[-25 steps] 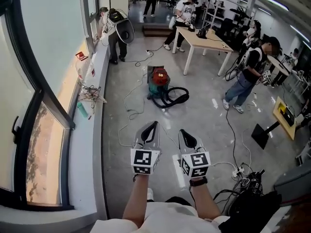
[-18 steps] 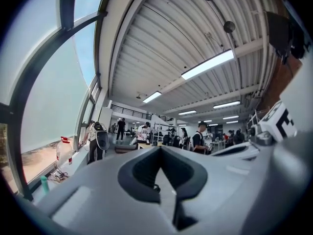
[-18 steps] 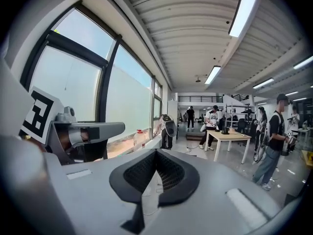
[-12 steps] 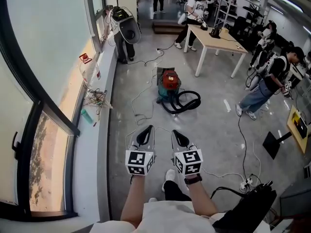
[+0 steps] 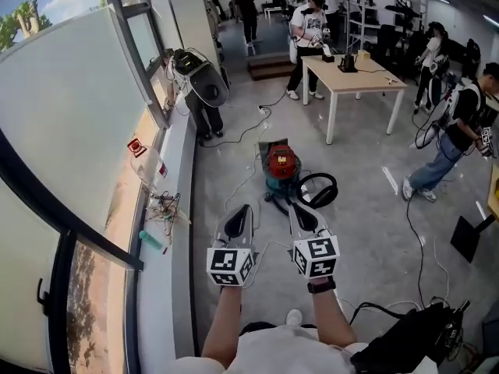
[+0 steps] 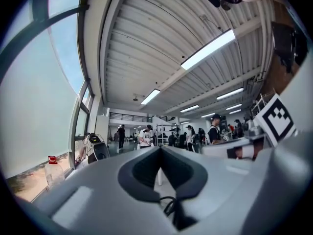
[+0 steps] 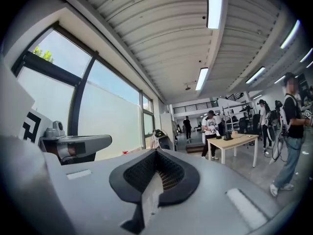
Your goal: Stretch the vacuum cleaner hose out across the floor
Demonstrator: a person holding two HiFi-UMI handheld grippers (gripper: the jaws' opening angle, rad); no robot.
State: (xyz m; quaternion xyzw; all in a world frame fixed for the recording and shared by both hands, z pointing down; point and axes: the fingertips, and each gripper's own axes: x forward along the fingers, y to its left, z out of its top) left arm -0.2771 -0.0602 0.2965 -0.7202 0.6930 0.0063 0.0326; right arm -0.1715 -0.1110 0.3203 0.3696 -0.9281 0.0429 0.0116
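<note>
Left gripper (image 5: 244, 208) and right gripper (image 5: 294, 208) both closed tight, nothing held, side by side. Black hose (image 5: 334, 187) coiled on floor (image 5: 366, 240) beside vacuum cleaner (image 5: 281, 170), just ahead. Probably light, ribbed, springy; grip near free end, can't pick it out.

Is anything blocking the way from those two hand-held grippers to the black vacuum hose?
Nothing solid. The left gripper and right gripper face the coiled black hose beside the red-and-teal vacuum cleaner; only thin white cables trail across the grey floor between.
</note>
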